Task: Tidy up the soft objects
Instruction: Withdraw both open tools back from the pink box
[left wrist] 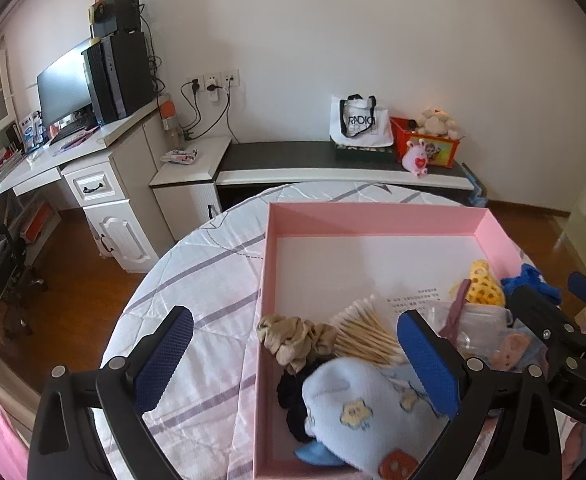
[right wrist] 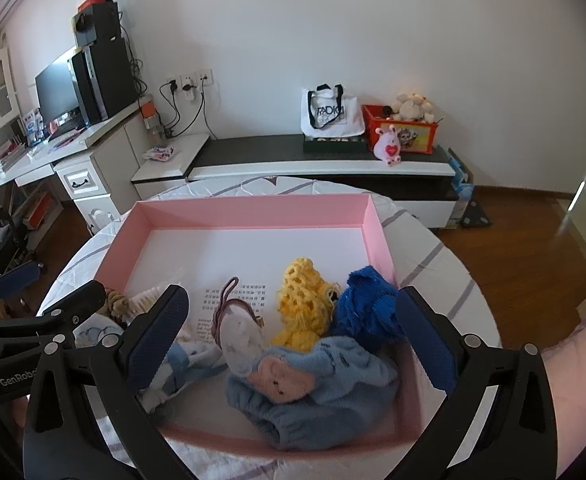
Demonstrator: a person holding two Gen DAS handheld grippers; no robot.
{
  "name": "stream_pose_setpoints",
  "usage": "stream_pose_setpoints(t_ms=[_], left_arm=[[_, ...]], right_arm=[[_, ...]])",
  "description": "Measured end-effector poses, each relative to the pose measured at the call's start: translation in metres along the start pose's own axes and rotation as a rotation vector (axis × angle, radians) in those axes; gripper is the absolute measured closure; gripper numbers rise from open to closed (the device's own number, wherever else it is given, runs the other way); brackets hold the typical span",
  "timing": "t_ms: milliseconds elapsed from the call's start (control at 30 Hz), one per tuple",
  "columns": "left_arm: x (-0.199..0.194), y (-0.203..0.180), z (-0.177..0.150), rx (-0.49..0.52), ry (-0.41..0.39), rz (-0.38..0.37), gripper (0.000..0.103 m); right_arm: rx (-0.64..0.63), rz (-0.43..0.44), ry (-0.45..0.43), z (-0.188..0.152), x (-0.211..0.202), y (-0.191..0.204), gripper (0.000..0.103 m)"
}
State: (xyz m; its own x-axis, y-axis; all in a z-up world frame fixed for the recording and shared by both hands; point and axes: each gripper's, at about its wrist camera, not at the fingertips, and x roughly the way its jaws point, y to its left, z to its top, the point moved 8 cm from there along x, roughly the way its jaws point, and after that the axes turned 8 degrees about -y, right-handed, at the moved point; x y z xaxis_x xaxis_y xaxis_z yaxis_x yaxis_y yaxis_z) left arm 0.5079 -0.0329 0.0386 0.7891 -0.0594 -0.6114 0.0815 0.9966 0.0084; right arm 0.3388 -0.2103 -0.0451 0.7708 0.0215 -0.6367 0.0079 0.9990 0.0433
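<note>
pink box (right wrist: 253, 212) far half bare, soft items (right wrist: 313, 364) crowd near edge

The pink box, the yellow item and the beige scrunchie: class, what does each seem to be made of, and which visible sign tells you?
Pink box: probably cardboard with a matte finish; thin, stiff, straight walls with sharp corners.
Yellow item: looks like crocheted yarn; open, looped stitches with holes.
Beige scrunchie: seemingly a smooth woven fabric, perhaps satin; gathered folds with a slight sheen.
</note>
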Motion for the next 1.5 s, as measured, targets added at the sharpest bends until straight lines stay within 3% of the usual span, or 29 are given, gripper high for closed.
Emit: stream_pose_setpoints(t_ms=[667,1200,1500], left_arm=[[-0.116,-0.005,-0.035,-0.023,-0.094,-0.003,0.002],[-0.222,-0.025,-0.062,-0.005,-0.215,-0.013,0.001],[-0.277,-0.033,-0.068,-0.002,-0.32,-0.012,0.0]], right_arm=[[-0.035,-0.005,-0.08,-0.018,-0.092,0.001,0.0],[-0.043,-0.01,-0.216,-0.025,-0.182,-0.003,0.0],[-0.065,-0.004,-0.317,-0.023,-0.228,0.004,0.0]])
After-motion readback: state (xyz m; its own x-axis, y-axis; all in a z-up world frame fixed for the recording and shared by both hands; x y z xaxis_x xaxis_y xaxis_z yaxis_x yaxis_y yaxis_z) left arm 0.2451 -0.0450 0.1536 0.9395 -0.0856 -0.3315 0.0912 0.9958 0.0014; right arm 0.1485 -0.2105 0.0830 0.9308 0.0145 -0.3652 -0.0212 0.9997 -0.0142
